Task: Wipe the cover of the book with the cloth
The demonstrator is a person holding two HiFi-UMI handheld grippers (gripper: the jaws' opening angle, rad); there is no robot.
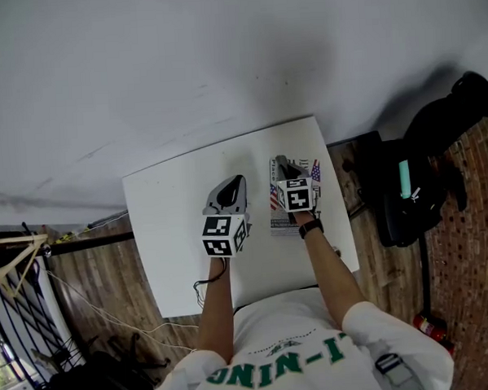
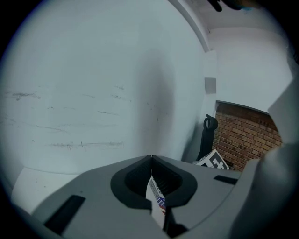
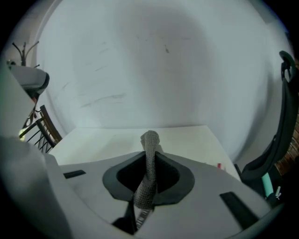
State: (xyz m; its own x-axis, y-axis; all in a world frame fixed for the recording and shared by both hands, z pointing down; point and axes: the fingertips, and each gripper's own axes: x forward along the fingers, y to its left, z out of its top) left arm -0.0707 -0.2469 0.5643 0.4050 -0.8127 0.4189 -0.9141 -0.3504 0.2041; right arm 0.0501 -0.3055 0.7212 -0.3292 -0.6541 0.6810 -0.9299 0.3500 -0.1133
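Observation:
A thin book with a flag print on its cover shows on the white table, mostly under my right gripper. That gripper is shut on a grey knitted cloth, whose end sticks up past the closed jaws of the right gripper. My left gripper hovers just left of the book. In the left gripper view, the left gripper is shut on a thin flag-printed edge of the book. How the book lies between the two grippers is hidden.
A black chair with a bag stands right of the table on a brick-patterned floor. A clothes rack and cables sit at the left. A pale wall rises behind the table. A small red object lies at lower right.

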